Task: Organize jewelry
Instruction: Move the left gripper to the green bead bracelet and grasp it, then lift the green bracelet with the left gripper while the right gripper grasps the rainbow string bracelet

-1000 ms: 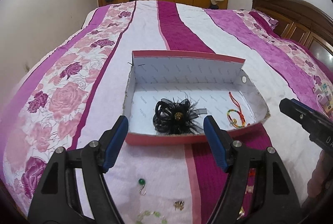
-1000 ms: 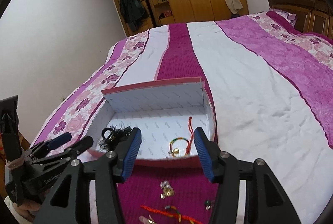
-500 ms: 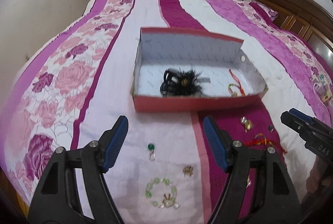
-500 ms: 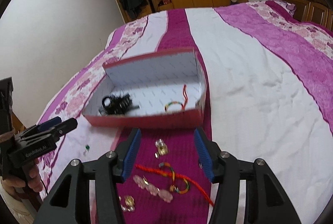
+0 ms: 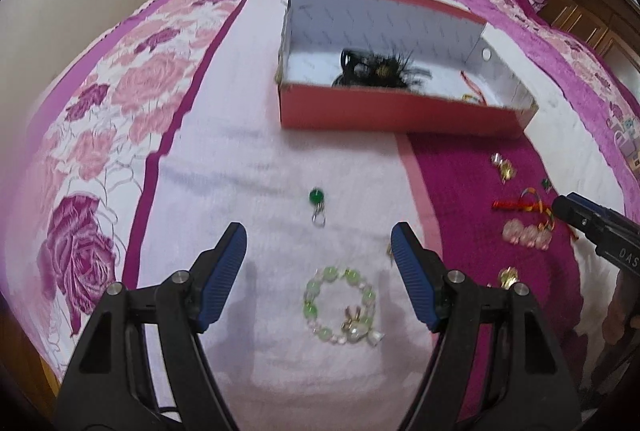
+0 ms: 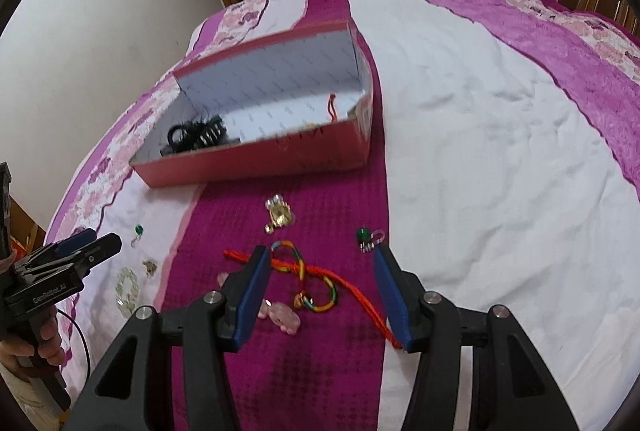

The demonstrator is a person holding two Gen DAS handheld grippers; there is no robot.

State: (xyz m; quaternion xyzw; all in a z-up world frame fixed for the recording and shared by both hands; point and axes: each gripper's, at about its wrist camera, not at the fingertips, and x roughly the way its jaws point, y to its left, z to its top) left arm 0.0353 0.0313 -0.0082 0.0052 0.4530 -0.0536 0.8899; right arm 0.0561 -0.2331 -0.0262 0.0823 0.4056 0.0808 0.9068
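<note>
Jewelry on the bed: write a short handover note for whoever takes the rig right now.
Left gripper: open, empty, above the green bead bracelet.
Right gripper: open, empty, over the red cord bracelet.
Done: black feather hairpiece and one cord bracelet lie in the red box.
Left: green pendant, gold brooch, pink bead piece and other small pieces lie on the bedspread.

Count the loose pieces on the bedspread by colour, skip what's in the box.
Green: 3 (bead bracelet, bead pendant, small charm)
Gold: 3 (brooch, small trinket, round piece)
Pink: 1 (crystal piece)
Red/multicolour: 1 (cord bracelet)
Total: 8
</note>
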